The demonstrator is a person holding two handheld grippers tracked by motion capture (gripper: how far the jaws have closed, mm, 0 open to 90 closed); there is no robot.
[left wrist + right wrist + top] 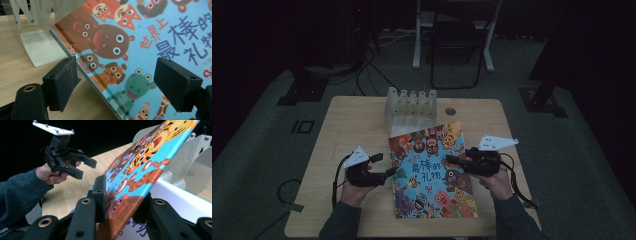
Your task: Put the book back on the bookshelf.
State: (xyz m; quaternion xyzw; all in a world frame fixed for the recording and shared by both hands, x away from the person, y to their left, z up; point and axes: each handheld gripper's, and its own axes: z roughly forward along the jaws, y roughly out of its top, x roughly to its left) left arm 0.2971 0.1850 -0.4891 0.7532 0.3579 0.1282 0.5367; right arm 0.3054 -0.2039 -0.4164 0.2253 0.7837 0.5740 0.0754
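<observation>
On the wooden table (pixel 347 125) the left gripper (pixel 383 166) sits just off the left edge of the picture book (pixel 432 170), its jaws apart and holding nothing; in the left gripper view the two black jaws stand wide, one over bare wood and one over the blue cover, with the book's edge running between them. The book, bright with cartoon animals and Chinese lettering, lies across the middle of the table near the person's side, its far end close to the clear divider rack (pixel 410 105); whether that end touches the rack cannot be told from above. The rack stands at the far middle of the table, a row of upright translucent dividers on a flat base; its slots hold nothing. At the right, the right gripper (pixel 453 160) is clamped on the book's right edge; in the right gripper view the cover is pinched between both jaws and tilts up from the table.
</observation>
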